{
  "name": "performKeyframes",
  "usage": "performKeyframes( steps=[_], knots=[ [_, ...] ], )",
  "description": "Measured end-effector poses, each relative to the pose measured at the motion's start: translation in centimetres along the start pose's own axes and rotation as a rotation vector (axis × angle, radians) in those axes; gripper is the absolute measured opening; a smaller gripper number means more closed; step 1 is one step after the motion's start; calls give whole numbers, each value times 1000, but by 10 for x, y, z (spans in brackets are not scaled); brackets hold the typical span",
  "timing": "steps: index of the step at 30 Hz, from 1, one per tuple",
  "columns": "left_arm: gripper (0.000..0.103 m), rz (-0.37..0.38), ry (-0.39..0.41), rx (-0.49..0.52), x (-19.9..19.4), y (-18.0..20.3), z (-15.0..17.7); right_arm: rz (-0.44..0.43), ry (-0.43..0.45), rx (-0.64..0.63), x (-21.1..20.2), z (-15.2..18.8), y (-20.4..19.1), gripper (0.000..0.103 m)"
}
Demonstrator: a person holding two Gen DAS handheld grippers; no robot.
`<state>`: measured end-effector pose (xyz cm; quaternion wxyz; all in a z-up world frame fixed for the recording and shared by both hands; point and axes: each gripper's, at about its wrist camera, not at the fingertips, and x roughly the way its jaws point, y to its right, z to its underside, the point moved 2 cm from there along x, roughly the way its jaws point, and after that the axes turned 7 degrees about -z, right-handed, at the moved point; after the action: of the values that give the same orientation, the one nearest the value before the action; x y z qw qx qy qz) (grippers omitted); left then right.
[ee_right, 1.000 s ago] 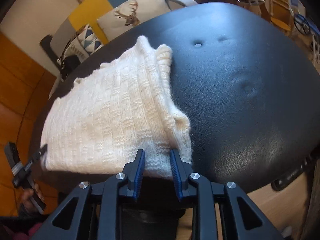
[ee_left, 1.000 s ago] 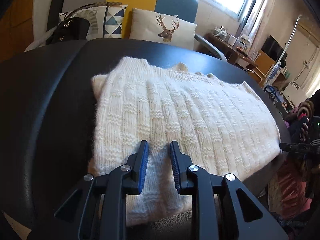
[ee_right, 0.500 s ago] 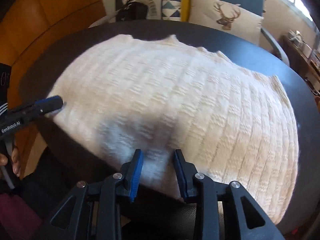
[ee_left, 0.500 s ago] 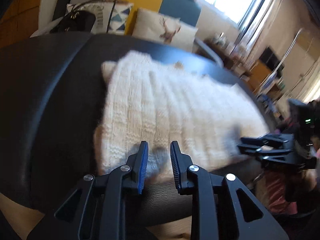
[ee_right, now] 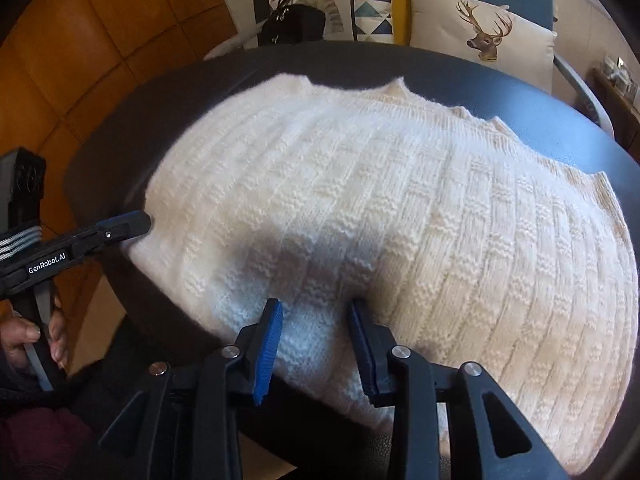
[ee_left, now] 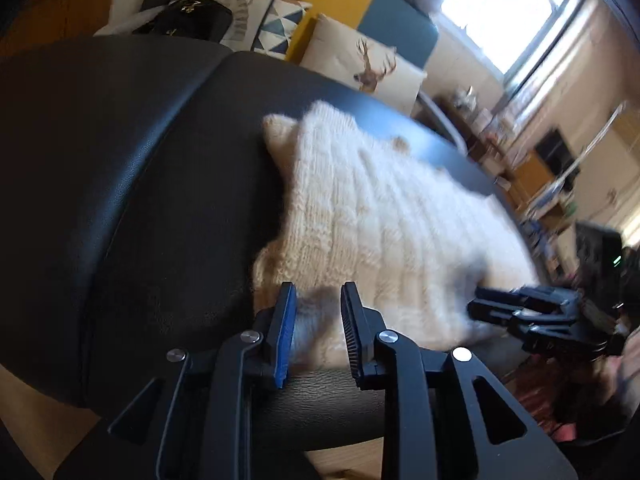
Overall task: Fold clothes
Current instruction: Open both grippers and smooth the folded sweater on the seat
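Garment: a cream knitted sweater (ee_right: 360, 208) lies flat on the black padded surface (ee_left: 120, 184), already folded into a broad slab; its near edge runs along the surface's near rim.
Left claw: the left claw (ee_left: 318, 320) hovers at the sweater's near left corner, jaws a little apart, with the hem between them; no pad visibly presses the knit. A person's hand (ee_right: 28, 340) works its handle.
Right claw: the right claw (ee_right: 316, 340) stands over the near edge, right of the other claw, jaws apart with knit between them and not pinched.
Change: a second ago the right claw was at the sweater's far right end, looking along its length; it has since swung round to the near edge, beside the left claw, and its jaws have widened slightly. The left claw has shifted toward its corner and kept its gap.
Meaning: both claws now line up on one edge, which reads as preparation for a two-point pinch to carry the next fold.
Surroundings: a deer-print cushion (ee_right: 480, 28) and a black handbag (ee_right: 294, 24) sit beyond the far rim.
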<state>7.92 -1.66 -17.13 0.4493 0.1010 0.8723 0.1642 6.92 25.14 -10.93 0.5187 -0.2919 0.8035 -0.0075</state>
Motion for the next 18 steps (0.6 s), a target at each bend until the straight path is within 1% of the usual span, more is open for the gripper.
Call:
performKeyframes(
  steps=[2,4,5,7,9,10,11,12,13,15,16,17,18],
  knots=[
    [25,18,39,14,-9,4,-7,12,46,10,-16,-6,5,34],
    [25,27,44,40,-6,12,-18,47,84,33,-29,-13,16,34],
    [25,9,45,53,-2,17,-25,68,100,48,-35,-17,24,34],
    [26,-45,18,91,18,24,-44,125,105,78,-39,-24,45,35],
    [26,-119,-22,109,40,25,-61,198,90,112,-38,-31,67,38],
    [26,-133,-50,116,51,24,-65,210,53,141,-32,-31,79,38],
    [27,-139,-69,124,60,24,-68,198,36,155,-26,-31,85,38],
    [37,-163,-79,145,66,25,-71,186,20,168,-20,-32,91,39],
    [43,-171,-76,152,66,26,-74,172,7,181,-15,-32,97,40],
    [43,-135,-59,135,58,26,-82,109,42,196,-31,-34,101,40],
    [43,-118,-45,132,52,26,-86,72,90,215,-46,-33,106,40],
    [43,-117,-33,132,48,25,-92,28,134,247,-62,-31,116,41],
    [45,-105,-32,125,48,23,-98,-28,159,282,-75,-27,128,44]
  ],
)
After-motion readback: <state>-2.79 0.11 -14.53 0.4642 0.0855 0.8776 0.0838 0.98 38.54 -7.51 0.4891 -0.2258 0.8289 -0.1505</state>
